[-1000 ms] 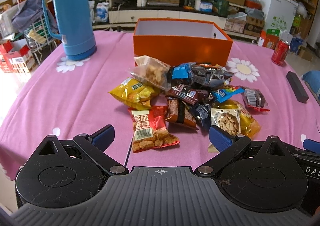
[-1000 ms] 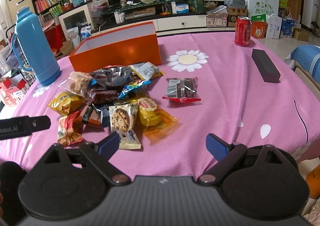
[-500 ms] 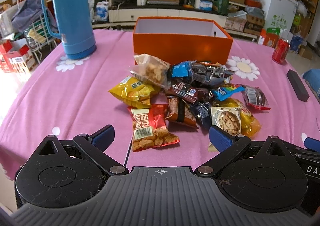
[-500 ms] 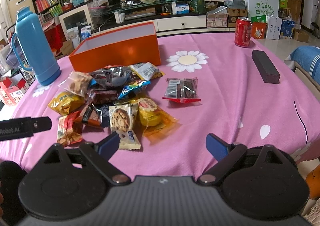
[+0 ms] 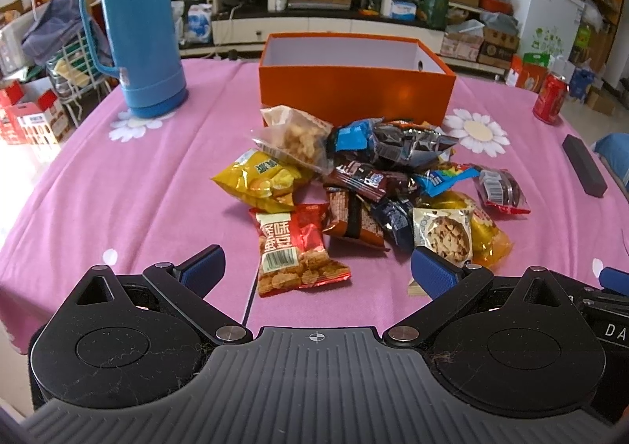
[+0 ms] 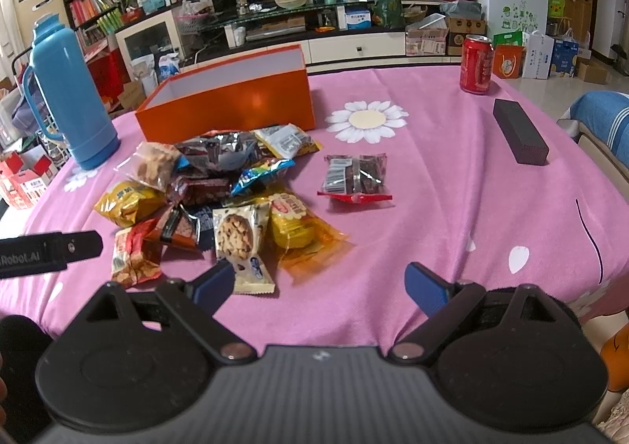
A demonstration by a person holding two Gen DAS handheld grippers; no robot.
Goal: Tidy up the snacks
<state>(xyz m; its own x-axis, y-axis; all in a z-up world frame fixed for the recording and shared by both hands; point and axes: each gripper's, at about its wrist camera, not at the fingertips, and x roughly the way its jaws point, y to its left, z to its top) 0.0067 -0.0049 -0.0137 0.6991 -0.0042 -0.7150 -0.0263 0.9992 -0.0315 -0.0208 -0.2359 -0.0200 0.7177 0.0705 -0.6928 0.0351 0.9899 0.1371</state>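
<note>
Progress: we judge nothing sorted yet; orange box (image 5: 355, 90) looks empty.
Snacks: pile (image 5: 365, 192) on counter (image 5: 118, 184), just before box.
Left gripper (image 5: 316, 271): released, empty.
Right gripper (image 6: 320, 284): released, empty.

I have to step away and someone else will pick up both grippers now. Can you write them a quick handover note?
Left gripper: open, empty, held low just in front of the snack pile, nearest the red packet.
Right gripper: open, empty, held low near the cookie packet.
Snacks lie heaped on the pink cloth in front of the orange box; one dark packet lies apart to the right of the heap.
Done: nothing visible in the box, though its floor is hidden.
Left: pick up each packet and put it in the box.
</note>
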